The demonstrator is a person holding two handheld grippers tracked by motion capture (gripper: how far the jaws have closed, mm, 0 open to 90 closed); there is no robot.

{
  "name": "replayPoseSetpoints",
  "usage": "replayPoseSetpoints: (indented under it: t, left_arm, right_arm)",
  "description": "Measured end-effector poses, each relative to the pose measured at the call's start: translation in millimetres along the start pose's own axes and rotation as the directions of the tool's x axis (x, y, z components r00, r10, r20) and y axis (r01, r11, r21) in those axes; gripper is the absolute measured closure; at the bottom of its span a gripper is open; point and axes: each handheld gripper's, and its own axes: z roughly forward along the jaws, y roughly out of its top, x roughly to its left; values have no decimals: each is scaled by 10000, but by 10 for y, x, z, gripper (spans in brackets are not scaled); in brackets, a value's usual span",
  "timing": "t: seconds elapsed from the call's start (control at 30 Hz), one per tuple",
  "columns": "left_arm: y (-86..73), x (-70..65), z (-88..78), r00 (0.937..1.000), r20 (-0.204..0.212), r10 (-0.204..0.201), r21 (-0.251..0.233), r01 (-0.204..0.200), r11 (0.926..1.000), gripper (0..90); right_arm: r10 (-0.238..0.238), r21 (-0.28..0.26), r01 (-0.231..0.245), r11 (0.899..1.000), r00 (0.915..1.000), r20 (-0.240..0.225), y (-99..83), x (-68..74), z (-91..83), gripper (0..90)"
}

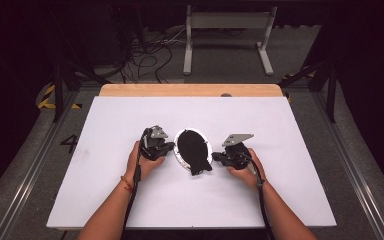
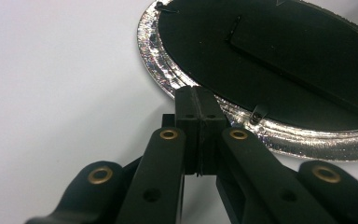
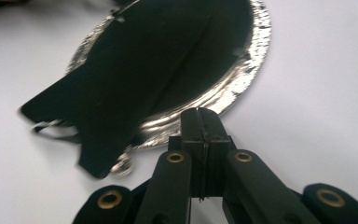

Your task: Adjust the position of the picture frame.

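Mirror (image 1: 192, 150), oval with black back upward, lies on white tabletop (image 1: 280, 190); left gripper (image 1: 166, 148) and right gripper (image 1: 216, 157) flank it, both closed, holding nothing

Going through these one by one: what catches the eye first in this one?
An oval frame with a glittering silver rim and a black backing lies face down mid-table on the white sheet. The left gripper and right gripper flank it, each with jaws shut at its rim.
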Motion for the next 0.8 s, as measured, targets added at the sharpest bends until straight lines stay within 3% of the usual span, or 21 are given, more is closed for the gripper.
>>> replayPoseSetpoints:
  t: [0.07, 0.1, 0.13, 0.17, 0.23, 0.27, 0.3, 0.47, 0.6, 0.7, 0.73, 0.8]
  left_arm:
    - [-2, -10, 0, 10000, -44, -66, 0, 66, 10000, 899]
    - [-15, -56, -9, 9977, 125, -666, 178, 663, 9976, 900]
    - [-17, -57, -11, 9976, 135, -674, 181, 672, 9976, 899]
    - [-11, -20, -10, 9999, 4, -162, 55, 162, 9999, 899]
    - [-19, -16, -20, 9994, 155, -295, 67, 294, 9995, 890]
    - [-29, -61, -30, 9957, 326, -861, 251, 853, 9960, 887]
    - [-14, -27, -21, 9997, 97, -235, 111, 234, 9997, 885]
    - [-18, -33, -20, 9994, 84, -348, 89, 347, 9994, 898]
    - [-24, -19, -24, 9989, 210, -419, 109, 417, 9991, 900]
    - [-28, -27, -25, 9984, 294, -484, 120, 481, 9988, 900]
    - [-25, -27, -20, 9990, 378, -235, 69, 232, 9997, 900]
    - [-23, -49, -17, 9991, 367, -213, 77, 210, 9997, 900]
  right_arm:
    - [-246, -27, 246, 9997, 9996, -120, -26, 61, -20, 900]
    - [-293, -49, 292, 9996, 9993, -215, -39, 90, -29, 900]
    - [-288, -99, 285, 9995, 9991, -298, -48, 107, -33, 900]
    - [-327, -154, 322, 9994, 9988, -373, -57, 134, -36, 900]
    - [-497, -59, 495, 9988, 9980, -393, -54, 161, -39, 900]
    - [-546, -10, 546, 9985, 9977, -410, -52, 176, -39, 900]
    - [-544, 7, 545, 9985, 9979, -358, -51, 186, -39, 900]
    - [-449, 27, 450, 9990, 9984, -334, -62, 209, -39, 900]
    - [-656, 81, 662, 9978, 9959, -627, -57, 311, -32, 900]
    - [-760, 167, 771, 9969, 9953, -593, -50, 373, -35, 900]
    - [-841, 188, 855, 9962, 9945, -630, -54, 399, -40, 900]
    - [-887, 224, 902, 9957, 9941, -622, -59, 419, -51, 900]
